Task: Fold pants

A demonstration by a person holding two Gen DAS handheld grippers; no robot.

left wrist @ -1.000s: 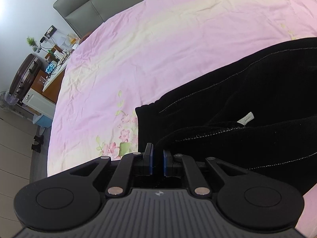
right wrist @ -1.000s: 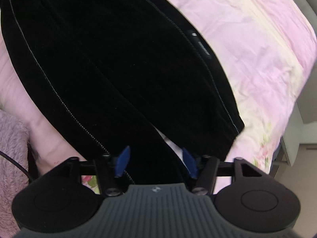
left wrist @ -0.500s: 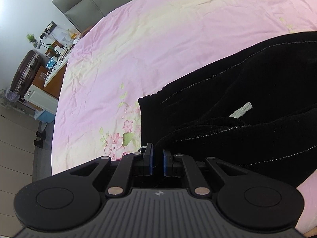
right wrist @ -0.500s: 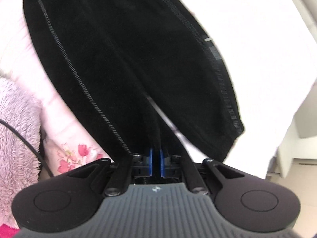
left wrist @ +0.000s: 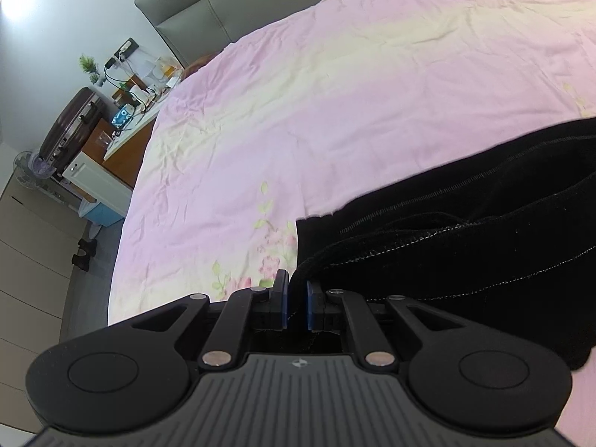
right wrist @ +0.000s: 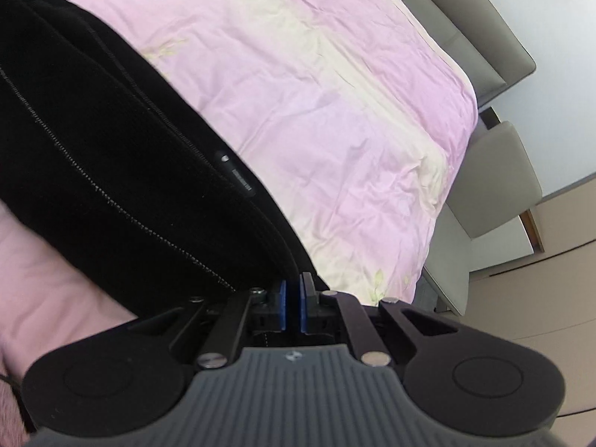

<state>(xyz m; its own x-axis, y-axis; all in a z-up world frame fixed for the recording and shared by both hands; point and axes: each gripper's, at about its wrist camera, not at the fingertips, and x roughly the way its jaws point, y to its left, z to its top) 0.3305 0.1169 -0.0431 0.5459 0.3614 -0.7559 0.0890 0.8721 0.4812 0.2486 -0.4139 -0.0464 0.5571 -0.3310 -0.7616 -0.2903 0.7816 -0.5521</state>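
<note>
Black pants (left wrist: 465, 246) with pale stitch lines lie on a pink bedspread (left wrist: 335, 93). My left gripper (left wrist: 297, 298) is shut on a folded edge of the pants at the lower middle of the left wrist view; the cloth runs off to the right. In the right wrist view the pants (right wrist: 111, 156) stretch from the upper left down to my right gripper (right wrist: 292, 300), which is shut on their edge. The bedspread (right wrist: 335, 111) lies beyond them. A small dark label (right wrist: 238, 175) shows on the cloth.
A grey headboard (left wrist: 208, 7) stands at the far end of the bed. A cluttered desk (left wrist: 126, 111), a suitcase (left wrist: 70, 123) and a fan (left wrist: 26, 167) stand left of the bed. A grey chair (right wrist: 495, 186) stands at the bed's right side.
My right gripper went from open to shut on the pants' edge and has lifted and swung, so more bed shows. My left gripper stays shut and has pulled the pants slightly.
</note>
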